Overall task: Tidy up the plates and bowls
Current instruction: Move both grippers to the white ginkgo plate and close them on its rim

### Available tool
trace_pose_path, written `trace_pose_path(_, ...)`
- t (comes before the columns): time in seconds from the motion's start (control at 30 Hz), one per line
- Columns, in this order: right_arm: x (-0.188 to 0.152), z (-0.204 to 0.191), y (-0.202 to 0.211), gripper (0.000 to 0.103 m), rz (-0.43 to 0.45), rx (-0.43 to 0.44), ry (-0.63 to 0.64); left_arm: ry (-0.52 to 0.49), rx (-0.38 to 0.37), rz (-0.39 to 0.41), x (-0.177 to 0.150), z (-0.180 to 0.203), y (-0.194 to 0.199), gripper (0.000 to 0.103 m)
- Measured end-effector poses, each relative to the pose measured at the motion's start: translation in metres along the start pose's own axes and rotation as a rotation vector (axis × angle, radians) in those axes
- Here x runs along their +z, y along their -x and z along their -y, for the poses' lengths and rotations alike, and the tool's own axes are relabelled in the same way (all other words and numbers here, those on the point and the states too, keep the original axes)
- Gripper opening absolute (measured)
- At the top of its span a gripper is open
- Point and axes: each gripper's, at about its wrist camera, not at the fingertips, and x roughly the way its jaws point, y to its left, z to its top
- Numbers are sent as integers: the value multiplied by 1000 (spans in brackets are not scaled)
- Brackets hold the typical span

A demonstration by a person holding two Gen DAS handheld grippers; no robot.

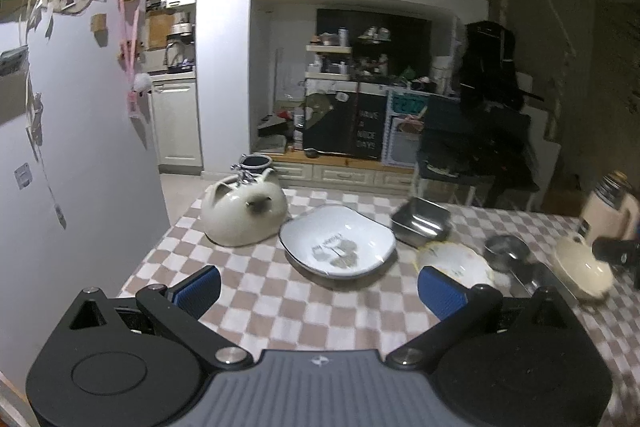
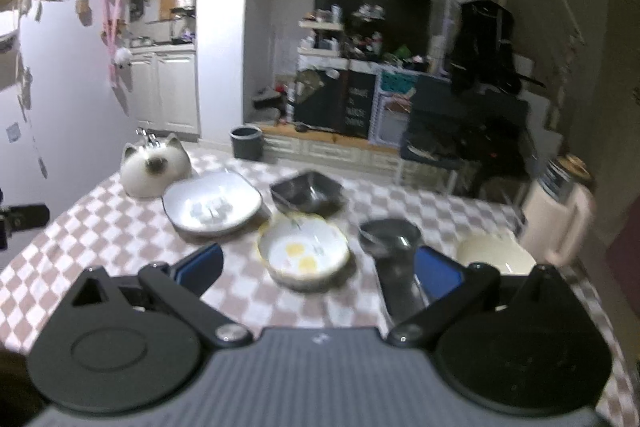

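1. Right now my left gripper (image 1: 320, 285) is spread wide, blue pads (image 1: 199, 290) well apart, nothing between them and nothing touched; it hangs above the near edge of the table (image 1: 256, 303).
2. My right gripper (image 2: 318, 269) is just as wide open and holds nothing. In its view the right pad overlaps the dark handle of a small steel pan (image 2: 390, 235); I cannot tell whether they touch.
3. On the checked cloth, the large white plate (image 1: 338, 247) lies ahead of the left gripper, just right of the cat-shaped white dish (image 1: 244, 213).
4. A square steel bowl (image 1: 420, 223) sits behind the plate's right edge, very close to it.
5. A yellow-rimmed bowl (image 2: 304, 251) lies between the plate and the pan, straight ahead of the right gripper, with two yellow patches inside.
6. A cream bowl (image 2: 494, 254) sits farther right, beside a cream jug (image 2: 560, 217) with a dark lid.
7. The right view is blurred, so finer detail on the dishes is lost.
8. Beyond the table I see a dark bin (image 2: 246, 143) on the floor, white cabinets at left, a wall hung with photos, a cluttered alcove with shelves, and a dark chair piled with black bags at right.
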Motion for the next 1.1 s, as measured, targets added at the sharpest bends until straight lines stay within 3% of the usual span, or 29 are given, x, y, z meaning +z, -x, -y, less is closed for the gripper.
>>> trace_pose_path(0.17, 33, -3, -57, 103, 45, 86, 37, 43, 70, -1, 14, -15, -55, 103)
trace_pose_path(0.23, 41, -7, -81, 103, 61, 157, 80, 76, 82, 7, 16, -22, -78, 103)
trace_pose_path(0.33, 44, -17, -117, 103, 88, 192, 95, 111, 83, 12, 16, -29, -109, 103)
trace_pose_path(0.43, 53, -27, -160, 103, 55, 252, 138, 145, 71, -26, 13, -34, -145, 103)
trace_pose_path(0.7, 67, -50, -249, 103, 43, 294, 124, 181, 56, -123, 4, -40, -227, 103)
trace_pose_path(0.9, 71, -65, -319, 103, 0, 347, 112, 288, 121, -217, -4, -46, -278, 103)
trace_pose_path(1.1, 62, -82, -362, 102, -81, 409, 163, 455, 25, -257, -18, -63, -307, 103)
